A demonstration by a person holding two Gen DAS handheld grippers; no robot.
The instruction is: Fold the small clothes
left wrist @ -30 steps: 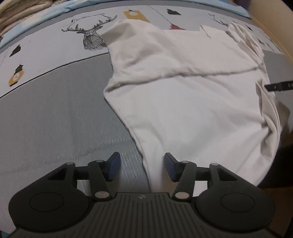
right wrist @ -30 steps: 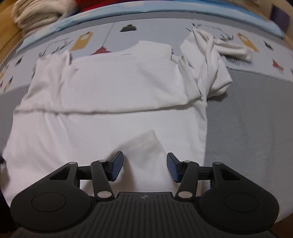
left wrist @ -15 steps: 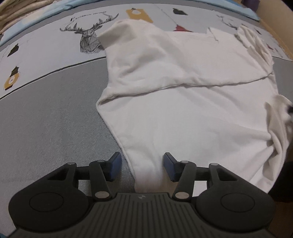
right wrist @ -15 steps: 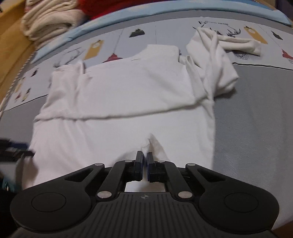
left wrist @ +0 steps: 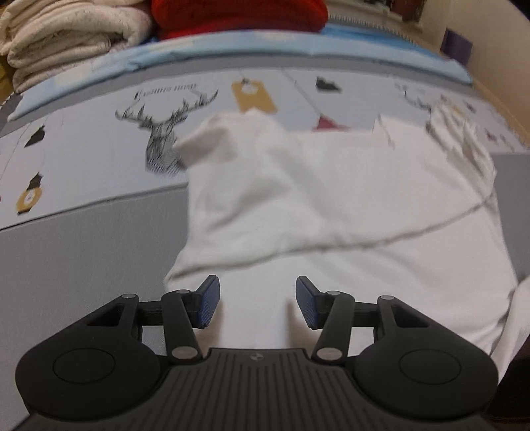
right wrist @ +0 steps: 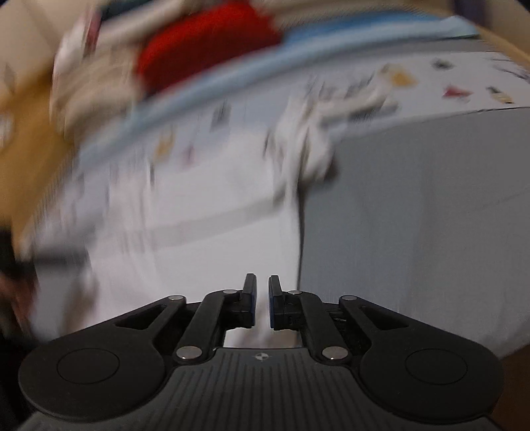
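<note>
**Q:** Where does the garment lie relative to your two tongs?

**A:** The white shirt [left wrist: 347, 212] lies spread on the printed bedcover [left wrist: 82, 159], with its upper part folded down across the body. My left gripper [left wrist: 257, 303] is over the near hem: the cloth runs between and beyond both blue pads [left wrist: 208, 300]. My right gripper [right wrist: 261, 305] sits at the shirt's [right wrist: 198, 252] near right corner, with the grey part of the cover just to its right.

**Q:** State of the left tongs?

**A:** Jaws stand wide apart. Nothing is gripped. Whether the pads touch the fabric, I cannot tell.

**Q:** State of the right tongs?

**A:** Jaws are nearly closed, with a narrow slot between the pads. White cloth shows in and below that slot, so I read it as pinching the shirt's edge. This view is heavily blurred.

**Q:** Surroundings?

**A:** A bunched sleeve [left wrist: 463, 139] lies at the shirt's far right. Folded cream blankets [left wrist: 66, 36] and a red item [left wrist: 238, 15] sit beyond the bedcover.
</note>
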